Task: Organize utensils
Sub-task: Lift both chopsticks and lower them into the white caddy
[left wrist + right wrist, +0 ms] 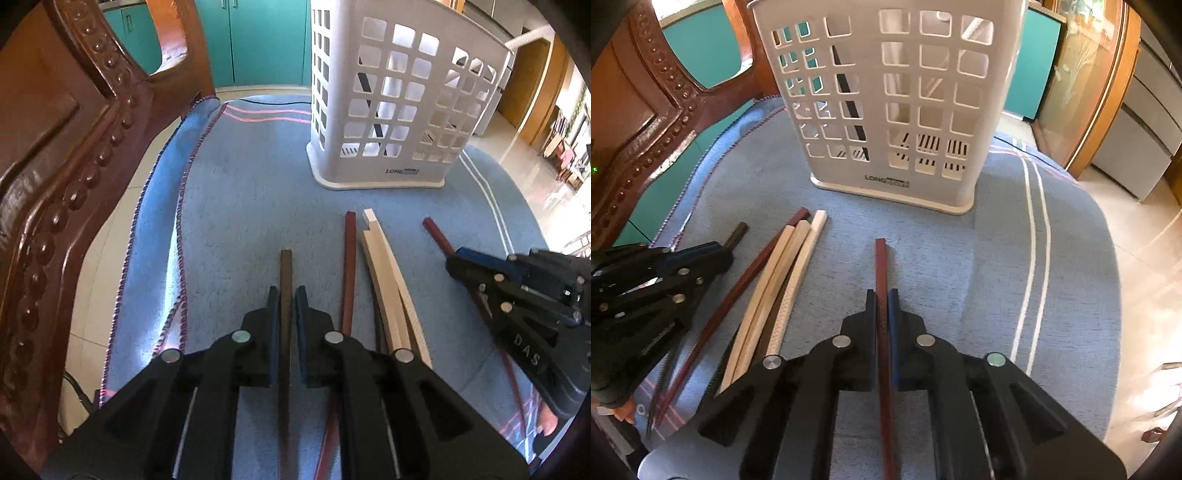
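Your left gripper [287,295] is angled steeply down toward the blue cloth [236,206], its jaws clamped on a dark brown chopstick [286,273] whose end juts out past the fingertips. Just to its right lie a red-brown chopstick [349,266] and pale cream chopsticks [384,280], side by side on the cloth. Your right gripper [882,299] is tipped down the same way, jaws pinched tight on a second red-brown chopstick [881,266] that runs straight out ahead between the pads. Beyond both grippers, straight ahead, the white perforated holder [897,110] stands upright on the cloth, with one dark chopstick [849,103] leaning inside its left compartment. A carved wooden chair back [74,155] rises to the left of your left gripper.
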### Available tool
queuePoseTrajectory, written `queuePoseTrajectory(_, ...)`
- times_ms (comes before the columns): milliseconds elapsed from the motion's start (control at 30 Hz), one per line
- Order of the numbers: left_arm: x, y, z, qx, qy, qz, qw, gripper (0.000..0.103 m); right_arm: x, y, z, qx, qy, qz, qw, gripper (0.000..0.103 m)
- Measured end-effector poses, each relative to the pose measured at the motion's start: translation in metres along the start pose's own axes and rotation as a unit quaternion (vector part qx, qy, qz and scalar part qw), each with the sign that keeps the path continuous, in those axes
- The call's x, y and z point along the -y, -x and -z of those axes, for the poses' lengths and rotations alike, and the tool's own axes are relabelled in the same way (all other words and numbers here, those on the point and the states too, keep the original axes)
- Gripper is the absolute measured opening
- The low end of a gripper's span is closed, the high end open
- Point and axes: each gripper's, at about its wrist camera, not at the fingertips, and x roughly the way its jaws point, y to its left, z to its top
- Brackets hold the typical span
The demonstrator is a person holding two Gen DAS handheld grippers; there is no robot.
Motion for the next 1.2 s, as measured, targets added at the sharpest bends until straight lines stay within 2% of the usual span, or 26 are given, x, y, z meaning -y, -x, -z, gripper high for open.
queuePoseTrajectory(100, 0.0, 0.008, -0.001, 0.011, 0.006, 0.024, 0.9996, 0.007, 0.003, 0.007, -0.001, 0.006, -0.008, -0.036, 0.999, 0.006)
queuePoseTrajectory(200, -0.001, 0.039, -0.004, 0.047, 0.004, 0.039, 0.9982, 0.007, 0.008, 0.047, -0.007, 0.056, -0.006, -0.083, 0.995, 0.006)
queuePoseTrajectory(300, -0.007, 0.09, -0.009, 0.105, 0.005, 0.06, 0.9926, 0.007, 0.018, 0.094, -0.011, 0.114, -0.015, -0.117, 0.986, 0.007)
queuePoseTrajectory(400, -0.012, 0.147, -0.016, 0.175, 0.006, 0.08, 0.9814, 0.007, 0.029, 0.149, -0.015, 0.178, -0.025, -0.147, 0.973, 0.007)
queuePoseTrajectory(433, -0.015, 0.17, -0.019, 0.204, 0.008, 0.086, 0.9752, 0.007, 0.032, 0.162, -0.017, 0.193, -0.026, -0.152, 0.969, 0.007)
queuePoseTrajectory(500, -0.018, 0.197, -0.024, 0.238, 0.012, 0.094, 0.9667, 0.007, 0.037, 0.192, -0.023, 0.231, -0.03, -0.161, 0.959, 0.007)
queuePoseTrajectory(533, -0.02, 0.216, -0.03, 0.265, 0.015, 0.098, 0.9591, 0.007, 0.038, 0.207, -0.028, 0.251, -0.034, -0.162, 0.954, 0.007)
queuePoseTrajectory(600, -0.022, 0.241, -0.038, 0.304, 0.018, 0.098, 0.9476, 0.007, 0.041, 0.23, -0.037, 0.297, -0.041, -0.16, 0.941, 0.007)
queuePoseTrajectory(633, -0.022, 0.249, -0.043, 0.316, 0.018, 0.095, 0.9438, 0.007, 0.044, 0.245, -0.046, 0.335, -0.05, -0.151, 0.929, 0.007)
queuePoseTrajectory(700, -0.023, 0.263, -0.058, 0.336, 0.022, 0.084, 0.9378, 0.007, 0.058, 0.263, -0.055, 0.383, -0.069, -0.14, 0.911, 0.007)
queuePoseTrajectory(733, -0.023, 0.271, -0.068, 0.35, 0.024, 0.078, 0.9332, 0.007, 0.064, 0.271, -0.058, 0.424, -0.084, -0.136, 0.891, 0.007)
queuePoseTrajectory(800, -0.022, 0.282, -0.077, 0.362, 0.027, 0.068, 0.9292, 0.007, 0.074, 0.271, -0.061, 0.477, -0.109, -0.12, 0.864, 0.007)
queuePoseTrajectory(867, -0.018, 0.289, -0.093, 0.379, 0.031, 0.057, 0.923, 0.007, 0.085, 0.261, -0.063, 0.492, -0.13, -0.09, 0.856, 0.007)
queuePoseTrajectory(900, -0.019, 0.292, -0.097, 0.384, 0.032, 0.055, 0.921, 0.007, 0.086, 0.252, -0.066, 0.496, -0.127, -0.075, 0.856, 0.007)
queuePoseTrajectory(967, -0.014, 0.291, -0.111, 0.394, 0.033, 0.045, 0.9175, 0.007, 0.087, 0.226, -0.072, 0.476, -0.121, -0.045, 0.87, 0.007)
queuePoseTrajectory(1067, 0.002, 0.292, -0.127, 0.406, 0.033, 0.032, 0.9127, 0.007, 0.093, 0.195, -0.08, 0.438, -0.12, -0.058, 0.889, 0.007)
queuePoseTrajectory(1100, 0.007, 0.286, -0.134, 0.406, 0.035, 0.031, 0.9126, 0.007, 0.093, 0.188, -0.082, 0.427, -0.115, -0.057, 0.895, 0.007)
queuePoseTrajectory(1200, 0.017, 0.258, -0.151, 0.389, 0.038, 0.028, 0.92, 0.007, 0.087, 0.177, -0.082, 0.402, -0.095, -0.055, 0.909, 0.007)
